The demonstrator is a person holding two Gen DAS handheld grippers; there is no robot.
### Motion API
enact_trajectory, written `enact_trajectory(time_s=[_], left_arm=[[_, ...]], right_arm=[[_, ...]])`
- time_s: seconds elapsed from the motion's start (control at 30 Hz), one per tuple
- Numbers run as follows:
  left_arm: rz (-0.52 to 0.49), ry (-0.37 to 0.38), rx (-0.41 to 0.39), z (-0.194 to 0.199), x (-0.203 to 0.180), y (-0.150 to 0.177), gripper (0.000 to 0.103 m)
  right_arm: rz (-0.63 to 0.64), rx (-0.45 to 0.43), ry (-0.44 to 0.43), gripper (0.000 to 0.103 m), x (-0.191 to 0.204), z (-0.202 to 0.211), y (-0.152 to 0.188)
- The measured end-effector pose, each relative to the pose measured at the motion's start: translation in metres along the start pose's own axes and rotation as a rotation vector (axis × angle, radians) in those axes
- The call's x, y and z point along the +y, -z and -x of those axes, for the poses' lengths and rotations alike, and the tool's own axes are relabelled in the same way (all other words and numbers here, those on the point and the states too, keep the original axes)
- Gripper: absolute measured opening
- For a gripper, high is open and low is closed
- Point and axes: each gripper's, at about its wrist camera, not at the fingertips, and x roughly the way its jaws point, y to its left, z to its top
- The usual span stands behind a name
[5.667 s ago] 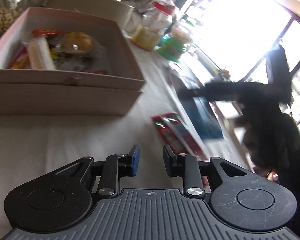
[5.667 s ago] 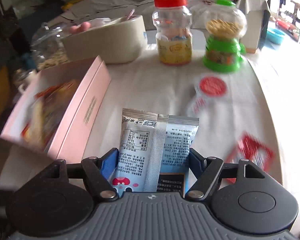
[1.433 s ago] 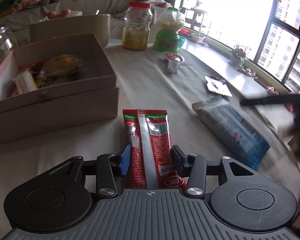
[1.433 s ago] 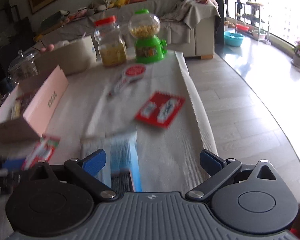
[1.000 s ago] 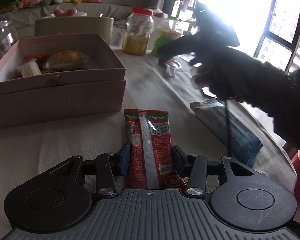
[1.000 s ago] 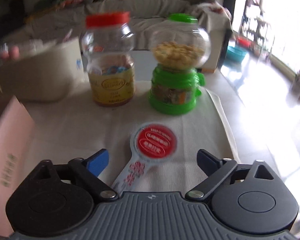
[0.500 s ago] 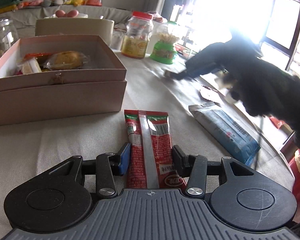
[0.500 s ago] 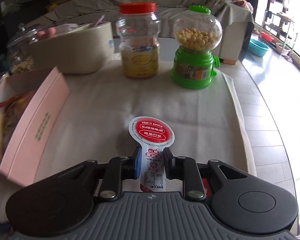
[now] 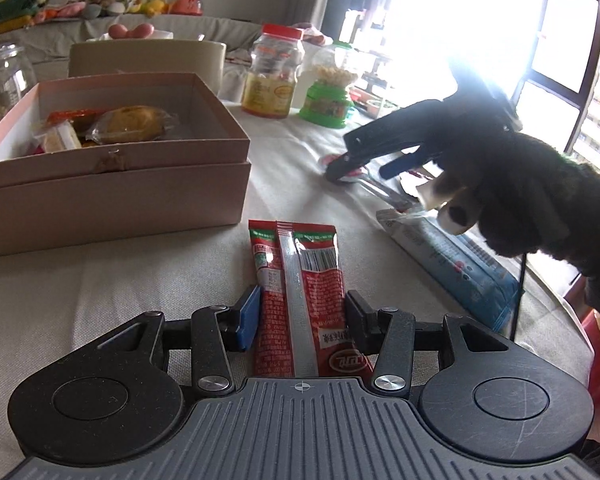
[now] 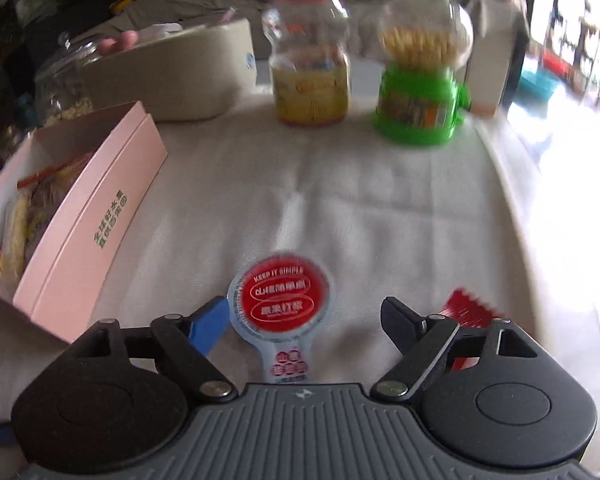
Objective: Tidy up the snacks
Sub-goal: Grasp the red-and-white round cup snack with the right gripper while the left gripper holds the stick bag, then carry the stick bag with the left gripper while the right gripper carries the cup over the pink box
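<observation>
My left gripper (image 9: 302, 320) is shut on a long red snack packet (image 9: 300, 276) that lies on the cloth in front of the open pink box (image 9: 112, 184). The box holds several wrapped snacks. My right gripper (image 10: 304, 320) has its jaws opening wide around a white pouch with a round red lid (image 10: 282, 300). The blue pad sits at the lid's left edge and the black pad stands well clear of it. From the left wrist view, the right gripper (image 9: 340, 168) points down at that pouch (image 9: 336, 160), held by a hand in a dark fuzzy sleeve.
A blue snack bag (image 9: 452, 264) lies right of the red packet, and a flat red packet (image 10: 466, 312) near the table's right edge. At the back stand a red-lidded jar (image 10: 310, 80), a green candy dispenser (image 10: 420, 92), a beige tub (image 10: 172, 80) and a glass jar (image 10: 64, 88).
Half a second ago the right gripper was shut on the pouch's stem; now its jaws stand wide apart and the pouch lies on the cloth. The left gripper and red packet have not moved.
</observation>
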Motion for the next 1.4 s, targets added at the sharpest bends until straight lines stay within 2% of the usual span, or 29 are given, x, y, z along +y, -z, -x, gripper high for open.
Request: enact_trajectory(time_s=[0.03,0.07,0.13,0.2,0.33,0.47,0.5,0.53,0.57,0.6,0.63,0.7,0.77,0.9,0.93,0.97,1.0,1.1,1.27,1.4], left_arm=[[0.001,0.0,0.0,0.0,0.0,0.0,0.051],[0.001,0.0,0.0,0.0,0.0,0.0,0.051],[-0.002,-0.002,0.001,0.0,-0.001,0.0,0.051],[-0.006,-0.005,0.001,-0.001,-0.001,0.0,0.051],[-0.009,-0.007,0.003,-0.001,-0.002,0.0,0.051],[0.027,-0.003,0.007,0.002,0.001,-0.002,0.049],[0.044,-0.008,0.006,0.005,0.002,-0.002,0.049],[0.061,-0.012,0.002,0.009,0.003,-0.002,0.049],[0.073,-0.016,-0.005,0.013,0.004,-0.001,0.049],[0.079,-0.025,-0.013,0.018,0.004,-0.001,0.049],[0.078,-0.035,-0.019,0.022,0.003,0.0,0.048],[0.07,-0.053,-0.021,0.031,0.001,0.002,0.048],[0.064,-0.067,-0.013,0.038,-0.001,0.003,0.048],[0.066,-0.068,0.01,0.052,0.0,0.009,0.048],[0.07,-0.065,0.011,0.056,0.001,0.01,0.048],[0.074,-0.062,0.011,0.059,0.002,0.011,0.049],[0.079,-0.061,0.012,0.062,0.003,0.013,0.049],[0.095,-0.061,0.016,0.069,0.007,0.015,0.048],[0.102,-0.059,0.008,0.085,0.008,0.019,0.049],[0.097,-0.06,-0.019,0.1,0.009,0.017,0.049]], right_arm=[[-0.016,0.001,-0.007,0.078,-0.002,-0.002,-0.001],[-0.019,-0.008,-0.01,0.055,-0.001,0.001,0.0],[-0.017,-0.012,-0.022,0.029,0.004,0.014,0.0],[-0.003,-0.027,-0.035,0.023,0.011,0.033,0.003],[0.064,-0.063,-0.068,0.023,0.027,0.072,0.021],[0.103,-0.062,-0.057,0.024,0.035,0.087,0.044],[0.098,-0.067,-0.043,0.031,0.035,0.087,0.047],[0.081,-0.07,-0.027,0.052,0.034,0.086,0.049],[0.051,-0.076,-0.016,0.065,0.032,0.084,0.05],[0.011,-0.091,-0.008,0.084,0.029,0.081,0.049],[-0.036,-0.116,0.003,0.088,0.027,0.076,0.048],[-0.101,-0.13,0.032,0.088,0.026,0.061,0.04],[-0.12,-0.109,0.047,0.088,0.03,0.04,0.031],[-0.08,-0.029,0.118,0.088,0.04,0.002,0.021],[-0.053,-0.043,0.143,0.084,0.044,0.002,0.022],[-0.038,-0.054,0.149,0.077,0.046,0.005,0.025],[-0.032,-0.055,0.137,0.058,0.046,0.01,0.028],[-0.023,-0.046,0.067,0.058,0.048,0.036,0.039],[0.127,-0.083,-0.004,0.058,0.069,0.099,0.07],[0.16,-0.064,-0.095,0.058,0.08,0.136,0.089]])
